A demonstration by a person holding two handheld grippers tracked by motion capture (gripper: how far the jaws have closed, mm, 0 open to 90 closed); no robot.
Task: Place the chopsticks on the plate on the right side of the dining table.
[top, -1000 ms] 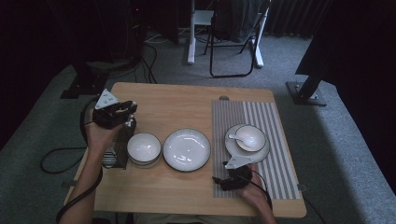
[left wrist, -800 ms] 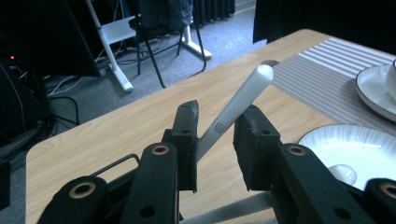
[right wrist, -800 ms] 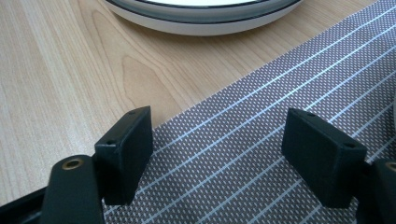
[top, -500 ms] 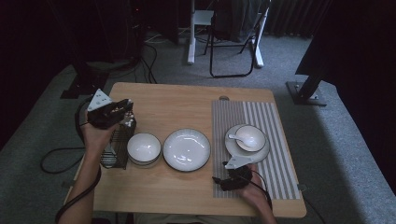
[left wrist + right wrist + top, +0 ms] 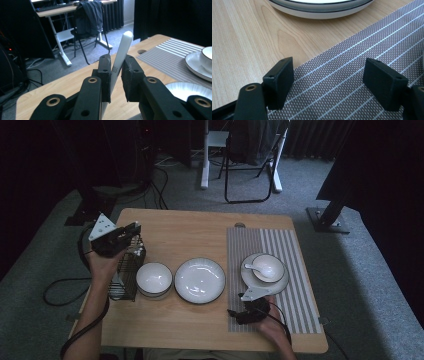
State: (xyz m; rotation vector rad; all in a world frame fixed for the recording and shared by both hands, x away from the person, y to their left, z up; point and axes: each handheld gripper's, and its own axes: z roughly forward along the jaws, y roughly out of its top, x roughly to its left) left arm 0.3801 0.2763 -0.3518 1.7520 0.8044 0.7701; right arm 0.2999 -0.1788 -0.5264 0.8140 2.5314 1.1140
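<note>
My left gripper is held above the black wire cutlery rack at the table's left edge. Its jaws have just been closing, and in the left gripper view the left gripper is shut on a white utensil handle that sticks up, tilted, between the pads. Whatever lies at the handle's lower end is hidden. My right gripper rests open near the front edge, at the striped placemat's near left corner. In the right gripper view the right gripper has only mat between its jaws.
A small white bowl sits beside the rack, with a wide white plate to its right. On the mat stands a saucer carrying a bowl with a spoon. A chair and desk stand beyond the table.
The left gripper has shifted a little to the left above the rack. The right gripper has stayed where it was.
</note>
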